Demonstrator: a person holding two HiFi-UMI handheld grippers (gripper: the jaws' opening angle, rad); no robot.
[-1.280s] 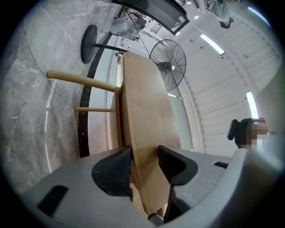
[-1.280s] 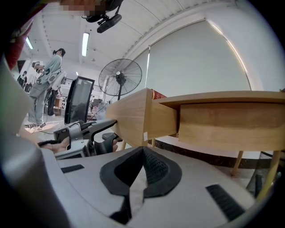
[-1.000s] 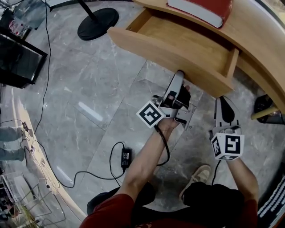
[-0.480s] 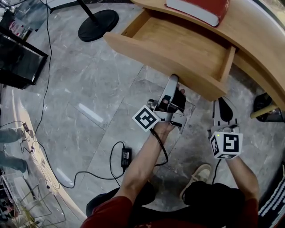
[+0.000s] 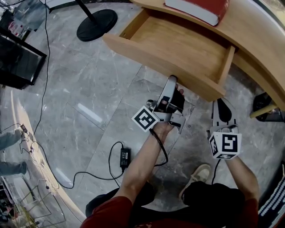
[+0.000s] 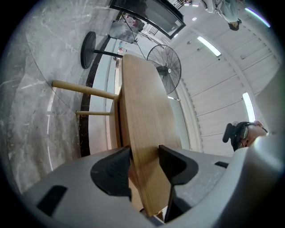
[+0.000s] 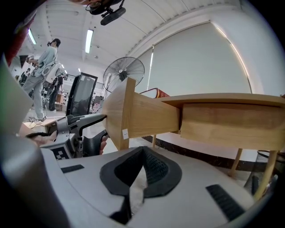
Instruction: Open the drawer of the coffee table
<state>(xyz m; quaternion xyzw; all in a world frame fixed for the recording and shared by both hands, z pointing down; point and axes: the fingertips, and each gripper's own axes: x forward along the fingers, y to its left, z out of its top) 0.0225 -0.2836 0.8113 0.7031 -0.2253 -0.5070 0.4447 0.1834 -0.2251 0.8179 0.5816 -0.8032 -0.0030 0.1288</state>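
Grey veined marble floor (image 5: 89, 89) fills the head view. The light-wood coffee table (image 5: 258, 49) curves across the 12 to 3 o'clock sector, with a red item (image 5: 200, 9), apparently a book, on its top.

The drawer (image 5: 182, 44) stands open and empty at 12 o'clock, its front panel (image 5: 156, 58) overhanging bare floor.

Left gripper (image 5: 173, 80): jaws closed on the lower edge of the front panel, the board filling the gap between the pads (image 6: 111, 171).

Right gripper (image 5: 219, 103): at 3 o'clock of the left gripper, below the drawer's right corner and clear of the wood. Its jaws are together with nothing between them (image 7: 141, 167).

Obstructions:
- black round stand base (image 5: 95, 20) at 11 o'clock
- power adapter (image 5: 125, 156) with trailing cable at 7 o'clock
- dark cabinet (image 5: 18, 62) at 9 o'clock

Open floor lies between the drawer front and the person's knees.
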